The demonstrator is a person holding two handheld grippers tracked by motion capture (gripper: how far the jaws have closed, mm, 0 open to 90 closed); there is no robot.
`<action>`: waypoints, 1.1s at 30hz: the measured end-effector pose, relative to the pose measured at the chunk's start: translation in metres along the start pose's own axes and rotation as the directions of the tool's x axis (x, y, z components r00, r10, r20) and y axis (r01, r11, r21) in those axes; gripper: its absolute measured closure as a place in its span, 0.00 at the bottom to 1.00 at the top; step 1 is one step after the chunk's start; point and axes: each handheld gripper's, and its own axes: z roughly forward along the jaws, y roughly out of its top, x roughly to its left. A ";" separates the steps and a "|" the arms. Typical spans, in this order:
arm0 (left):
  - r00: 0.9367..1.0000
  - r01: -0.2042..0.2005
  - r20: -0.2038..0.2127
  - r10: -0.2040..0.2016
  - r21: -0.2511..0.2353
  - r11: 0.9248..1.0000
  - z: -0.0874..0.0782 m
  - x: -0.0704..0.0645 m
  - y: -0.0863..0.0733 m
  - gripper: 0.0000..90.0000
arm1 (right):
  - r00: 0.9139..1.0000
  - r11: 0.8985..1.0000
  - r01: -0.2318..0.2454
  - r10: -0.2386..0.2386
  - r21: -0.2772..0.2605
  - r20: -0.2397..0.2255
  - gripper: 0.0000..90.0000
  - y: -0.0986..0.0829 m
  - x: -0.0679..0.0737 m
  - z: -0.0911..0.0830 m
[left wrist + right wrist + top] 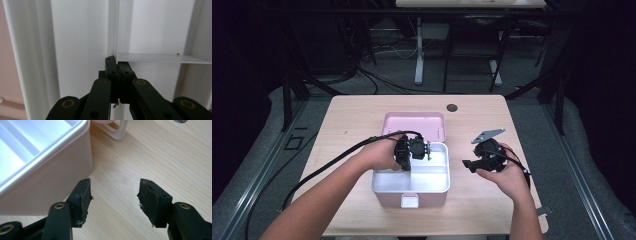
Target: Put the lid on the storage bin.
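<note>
A pink lunch box (388, 198) stands open mid-table, its lid (414, 125) lying flat behind it. A white divided tray (447, 172) sits inside it. My left gripper (428, 150) reaches into the tray's far half. In the left gripper view its jaws (117, 66) are pressed together on the thin upright divider wall (114, 30), where a cross divider (160, 58) meets it. My right gripper (467, 163) hovers over bare table just right of the box. It is open and empty (113, 192), with the box's pink side wall (50, 182) to its left.
A white front latch (409, 201) sticks out at the box's near side. A white loop-shaped clasp (117, 131) lies by the box's corner. A dark round grommet (452, 107) marks the far table edge. Bare wood (150, 157) stretches right of the box.
</note>
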 end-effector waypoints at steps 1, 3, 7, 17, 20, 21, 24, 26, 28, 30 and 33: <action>1.000 0.001 -0.002 -0.001 0.005 1.000 0.000 0.000 0.000 0.99 | 1.000 1.000 0.001 -0.001 0.002 0.001 0.48 0.000 0.000 0.001; 1.000 0.005 0.001 -0.005 0.010 1.000 0.002 0.000 0.001 0.98 | 1.000 1.000 0.000 0.000 0.003 0.001 0.48 0.000 0.000 0.002; 1.000 0.018 0.000 -0.018 0.005 1.000 0.004 0.000 0.001 0.98 | 1.000 1.000 -0.001 0.001 0.003 0.002 0.48 0.000 0.000 0.002; 1.000 0.019 0.007 -0.019 -0.018 1.000 0.007 0.001 -0.003 0.97 | 1.000 1.000 -0.002 0.002 0.002 -0.001 0.48 0.000 -0.001 0.004; 1.000 0.019 0.001 -0.019 -0.015 1.000 0.007 0.000 -0.002 0.97 | 1.000 1.000 -0.007 0.007 -0.001 0.001 0.48 0.000 -0.001 0.004; 1.000 0.021 -0.007 -0.021 -0.012 1.000 0.007 -0.001 -0.002 0.97 | 1.000 1.000 -0.006 0.006 -0.002 0.001 0.48 0.001 -0.001 0.004; 1.000 0.025 -0.010 -0.025 -0.006 1.000 0.007 -0.002 -0.001 0.97 | 1.000 1.000 -0.002 0.002 -0.002 0.003 0.48 0.001 -0.001 0.005; 1.000 0.027 -0.015 -0.027 -0.008 1.000 0.007 -0.003 -0.001 0.97 | 1.000 1.000 0.000 0.000 -0.003 0.005 0.48 0.003 0.000 0.006; 0.999 0.032 -0.015 -0.032 -0.003 0.999 0.007 -0.003 -0.001 0.96 | 1.000 1.000 0.003 -0.003 0.002 0.023 0.48 0.006 0.000 0.007; 0.999 0.032 -0.007 -0.032 -0.003 0.999 0.007 -0.002 -0.001 0.96 | 0.999 1.000 0.003 -0.004 0.022 0.037 0.48 0.008 0.000 0.008; 0.999 0.041 -0.002 -0.041 -0.008 0.999 0.007 -0.001 -0.001 0.96 | 1.000 1.000 -0.011 0.011 0.015 0.028 0.47 0.012 -0.002 0.012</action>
